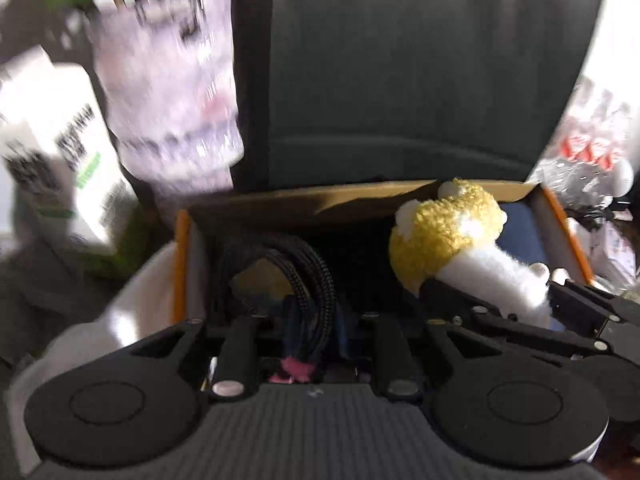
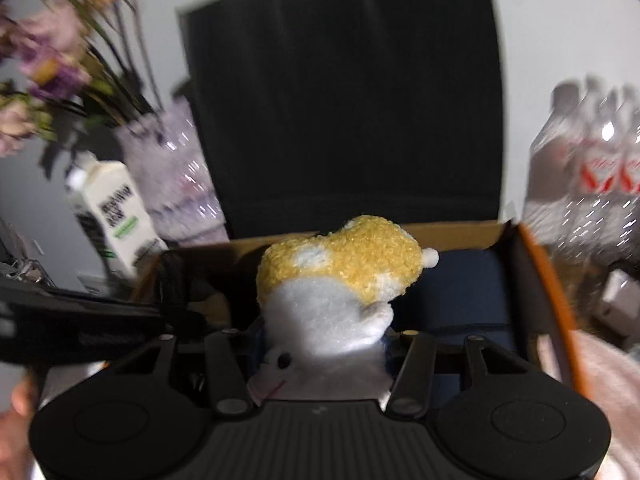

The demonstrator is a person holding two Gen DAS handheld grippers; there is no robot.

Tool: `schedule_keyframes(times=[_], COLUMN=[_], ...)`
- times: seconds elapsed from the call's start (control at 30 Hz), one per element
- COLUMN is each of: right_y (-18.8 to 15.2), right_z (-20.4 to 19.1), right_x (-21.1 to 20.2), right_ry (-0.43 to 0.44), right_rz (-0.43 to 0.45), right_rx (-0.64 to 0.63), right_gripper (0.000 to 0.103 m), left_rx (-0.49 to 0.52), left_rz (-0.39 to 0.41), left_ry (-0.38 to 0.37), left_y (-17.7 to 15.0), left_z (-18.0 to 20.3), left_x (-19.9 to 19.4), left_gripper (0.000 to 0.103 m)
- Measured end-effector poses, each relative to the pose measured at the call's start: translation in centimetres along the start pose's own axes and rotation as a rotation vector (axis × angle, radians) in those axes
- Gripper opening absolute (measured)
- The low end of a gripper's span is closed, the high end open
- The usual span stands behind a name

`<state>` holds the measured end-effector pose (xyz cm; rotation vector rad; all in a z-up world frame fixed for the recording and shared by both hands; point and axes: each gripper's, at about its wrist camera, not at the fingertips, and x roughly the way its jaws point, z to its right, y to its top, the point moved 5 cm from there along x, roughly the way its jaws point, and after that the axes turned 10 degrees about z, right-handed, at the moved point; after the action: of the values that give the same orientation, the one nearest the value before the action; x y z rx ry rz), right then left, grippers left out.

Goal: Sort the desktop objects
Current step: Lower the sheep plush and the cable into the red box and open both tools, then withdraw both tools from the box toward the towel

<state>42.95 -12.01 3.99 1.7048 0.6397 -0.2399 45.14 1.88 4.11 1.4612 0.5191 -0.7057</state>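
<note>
Plush toy (image 2: 340, 292), fluffy yellow-and-white, clamped in right gripper (image 2: 320, 344) above cardboard box (image 1: 320, 200). Only left view shows left gripper (image 1: 308, 320) narrowly pinching coiled black cable (image 1: 308, 276).

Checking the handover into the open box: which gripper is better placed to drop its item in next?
Probably right: the right gripper grips the plush toy above the cardboard box. The left gripper holds a black cable coil there too.

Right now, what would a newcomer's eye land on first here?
The yellow-and-white plush toy, gripped in the right gripper over the open cardboard box. Next, the coiled black cable between the left gripper jaws, above the box's left side. Behind stands a dark bag, with blurred flowers at left.
</note>
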Motion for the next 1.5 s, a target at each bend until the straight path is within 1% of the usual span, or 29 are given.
schedule_keyframes(times=[0.07, 0.17, 0.2, 0.3, 0.33, 0.37, 0.4, 0.43, 0.47, 0.5, 0.53, 0.63, 0.73, 0.87, 0.97, 1.1, 1.2, 1.27, 1.33, 1.4, 1.5], right_y=[-0.6, -1.6, -2.0, -2.3, -2.2, -2.1, -1.9, -1.7, -1.4, -1.1, -0.7, 0.5, 1.8, 2.7, 2.9, 2.1, 0.6, -0.5, -2.0, -3.6, -6.4], right_z=[0.2, 1.2, 1.5, 1.6, 1.4, 1.3, 1.1, 1.1, 0.9, 0.7, 0.6, 0.1, 0.1, -0.7, -0.9, -0.7, -0.7, -0.6, -0.7, -0.7, -0.8], right_x=[2.0, 4.0, 4.5, 5.2, 5.3, 5.2, 4.9, 4.6, 4.0, 3.4, 2.5, -0.3, -3.8, -8.1, -11.4, -15.9, -19.2, -21.6, -23.9, -26.5, -30.7], right_ry=[-0.017, 0.006, 0.012, 0.008, 0.009, 0.005, 0.0, -0.011, -0.027, -0.041, -0.048, -0.057, -0.084, -0.108, -0.122, -0.103, -0.069, -0.044, -0.012, 0.015, 0.061], right_rz=[-0.034, -0.093, -0.118, -0.151, -0.156, -0.164, -0.172, -0.182, -0.183, -0.17, -0.154, -0.133, -0.095, -0.063, -0.044, -0.024, -0.003, 0.018, 0.047, 0.085, 0.126], right_rx=[0.018, 0.089, 0.107, 0.1, 0.094, 0.079, 0.062, 0.04, 0.018, 0.0, -0.012, -0.023, -0.055, -0.108, -0.143, -0.154, -0.165, -0.166, -0.173, -0.179, -0.201], right_gripper=[0.048, 0.046, 0.046, 0.047, 0.048, 0.049, 0.052, 0.06, 0.067, 0.069, 0.072, 0.074, 0.079, 0.08, 0.083, 0.084, 0.084, 0.085, 0.086, 0.088, 0.09], left_rx=[-0.027, -0.077, -0.094, -0.129, -0.136, -0.134, -0.121, -0.103, -0.083, -0.067, -0.06, -0.059, -0.061, -0.027, -0.035, -0.048, -0.044, -0.049, -0.033, -0.005, 0.012], left_rz=[0.005, 0.006, 0.005, 0.02, 0.023, 0.025, 0.037, 0.063, 0.092, 0.121, 0.142, 0.154, 0.172, 0.18, 0.181, 0.197, 0.222, 0.259, 0.292, 0.312, 0.363], left_ry=[-0.029, -0.071, -0.082, -0.098, -0.09, -0.073, -0.063, -0.066, -0.063, -0.055, -0.048, -0.033, 0.015, 0.066, 0.104, 0.136, 0.137, 0.137, 0.131, 0.094, 0.036], left_y=[-0.3, -1.1, -1.4, -1.7, -1.6, -1.5, -1.3, -0.9, -0.6, -0.3, 0.0, 0.1, -0.1, -1.3, -2.3, -4.4, -6.8, -8.9, -11.4, -14.0, -18.1], left_z=[-0.7, -1.5, -1.9, -2.5, -2.7, -2.9, -2.8, -2.7, -2.6, -2.6, -2.6, -2.4, -1.8, -0.6, -0.4, -0.3, 0.5, 1.0, 1.9, 3.2, 4.5], left_x=[1.6, 3.0, 3.5, 3.3, 2.8, 2.0, 0.9, -0.4, -1.9, -3.3, -4.6, -7.9, -10.6, -13.9, -16.9, -21.3, -24.1, -26.2, -28.1, -30.2, -33.9], left_gripper=[0.021, 0.028, 0.028, 0.029, 0.032, 0.041, 0.042, 0.052, 0.069, 0.078, 0.083, 0.083, 0.09, 0.091, 0.093, 0.093, 0.093, 0.094, 0.095, 0.095, 0.095])
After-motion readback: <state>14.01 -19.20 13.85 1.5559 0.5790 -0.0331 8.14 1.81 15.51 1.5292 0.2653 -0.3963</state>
